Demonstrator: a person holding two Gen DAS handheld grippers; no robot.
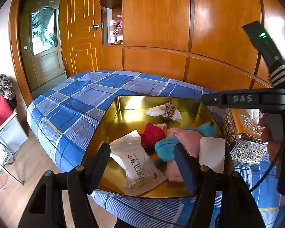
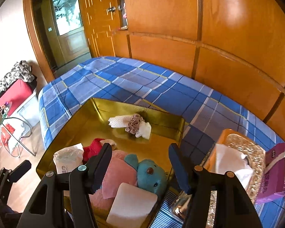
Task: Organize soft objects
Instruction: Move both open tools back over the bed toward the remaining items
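Soft items lie in a glossy gold tray (image 2: 81, 121) on the bed, lower centre of both views: a fuzzy teal plush toy (image 2: 152, 174), folded pink cloth (image 2: 119, 172), a white foam-like pad (image 2: 131, 207), a red knit piece (image 1: 152, 134), a crinkled wipes pack (image 1: 136, 163) printed with Chinese characters, and a ruffled scrunchie (image 2: 134, 125) on white waffle cloth. Left tongs (image 1: 142, 163) and right tongs (image 2: 140, 163) both stand apart, empty. The checked blue bedsheet (image 2: 123, 83) is smooth. An embossed silver tissue box (image 1: 245, 142) sits right; "DAS" reads on the right tongs' body.
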